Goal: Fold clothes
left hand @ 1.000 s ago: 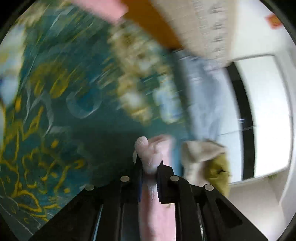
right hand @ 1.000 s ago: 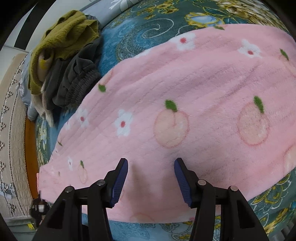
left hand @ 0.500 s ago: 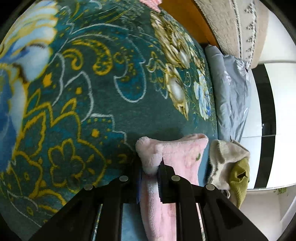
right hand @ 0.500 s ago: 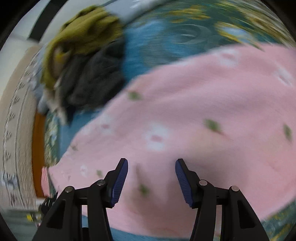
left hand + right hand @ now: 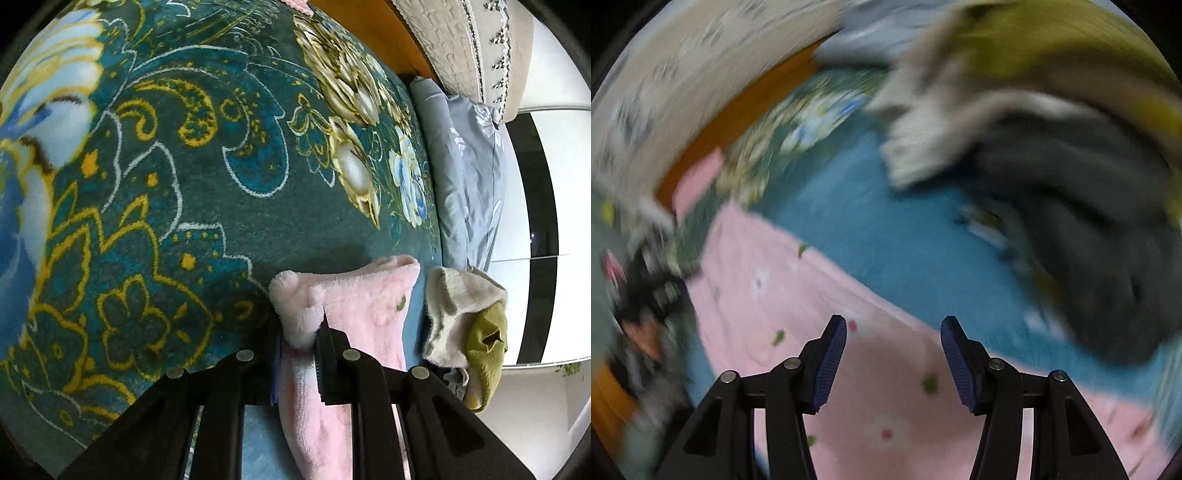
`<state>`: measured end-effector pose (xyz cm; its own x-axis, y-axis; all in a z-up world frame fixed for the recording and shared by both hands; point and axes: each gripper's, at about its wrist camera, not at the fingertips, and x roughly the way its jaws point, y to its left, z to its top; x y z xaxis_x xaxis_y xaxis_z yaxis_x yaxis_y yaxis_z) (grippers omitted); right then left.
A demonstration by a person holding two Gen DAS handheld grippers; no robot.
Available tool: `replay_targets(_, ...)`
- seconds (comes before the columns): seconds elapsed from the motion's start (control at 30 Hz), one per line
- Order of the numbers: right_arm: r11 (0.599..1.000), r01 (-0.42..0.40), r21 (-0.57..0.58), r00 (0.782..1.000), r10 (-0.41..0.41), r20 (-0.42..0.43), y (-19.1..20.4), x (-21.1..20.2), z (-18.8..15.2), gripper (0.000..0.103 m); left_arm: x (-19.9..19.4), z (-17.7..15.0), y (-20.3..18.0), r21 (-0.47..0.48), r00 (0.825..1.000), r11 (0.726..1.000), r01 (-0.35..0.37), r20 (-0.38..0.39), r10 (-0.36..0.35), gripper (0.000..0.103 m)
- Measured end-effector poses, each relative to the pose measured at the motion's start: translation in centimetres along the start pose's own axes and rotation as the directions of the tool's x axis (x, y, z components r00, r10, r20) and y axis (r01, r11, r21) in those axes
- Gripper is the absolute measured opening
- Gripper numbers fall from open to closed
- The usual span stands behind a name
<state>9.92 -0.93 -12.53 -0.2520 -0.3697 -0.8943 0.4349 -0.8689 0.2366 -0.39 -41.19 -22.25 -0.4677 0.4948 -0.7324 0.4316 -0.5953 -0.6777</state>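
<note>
My left gripper [image 5: 300, 328] is shut on a corner of the pink fleece garment [image 5: 354, 306], holding it just above the patterned bed blanket [image 5: 166, 192]. In the blurred right wrist view, the same pink garment [image 5: 798, 306] with fruit and flower prints lies spread on the bed. My right gripper [image 5: 892, 354] is open and empty above its upper edge. A pile of other clothes, olive, cream and dark grey [image 5: 1071, 184], lies at the upper right; it also shows in the left wrist view [image 5: 465, 325].
A grey-blue pillow [image 5: 461, 173] and a beige headboard [image 5: 465, 48] stand beyond the blanket. A wooden bed frame edge [image 5: 746, 110] runs at the upper left. White wall and a dark window frame [image 5: 535, 221] are at the right.
My right gripper has swung away from the middle of the pink garment toward its edge and the clothes pile, still open. My left gripper has settled, still holding the pink corner.
</note>
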Motion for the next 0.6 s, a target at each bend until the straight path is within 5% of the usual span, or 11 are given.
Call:
replay_targets(0.23, 0.974, -0.085, -0.21, 0.991, 0.06, -0.122, 4.3, 4.4, 1.1, 0.055, 0.0, 0.0, 0.4, -0.008, 1.0, 1.0, 0.021, -0.012, -0.021, 0.015)
replay_targets(0.27, 0.967, -0.086, -0.242, 0.989, 0.053, -0.139, 4.7, 4.7, 1.1, 0.048, 0.0, 0.0, 0.5, -0.01, 1.0, 1.0, 0.025, -0.013, -0.025, 0.015)
replay_targets(0.33, 0.948, -0.083, -0.306, 0.985, 0.031, -0.171, 5.4, 5.3, 0.9, 0.016, 0.0, 0.0, 0.6, -0.015, 0.999, 0.999, 0.034, -0.015, -0.034, 0.015)
replay_targets(0.4, 0.931, -0.085, -0.354, 0.982, 0.018, -0.19, 5.8, 5.7, 0.9, 0.007, 0.0, 0.0, 0.7, -0.017, 0.999, 0.999, 0.043, -0.017, -0.043, 0.015)
replay_targets(0.6, 0.987, -0.078, -0.14, 0.989, 0.058, -0.139, 1.7, 5.8, 3.0, 0.007, 0.2, -0.2, 1.2, -0.022, 0.999, 0.999, 0.045, -0.003, -0.045, 0.017)
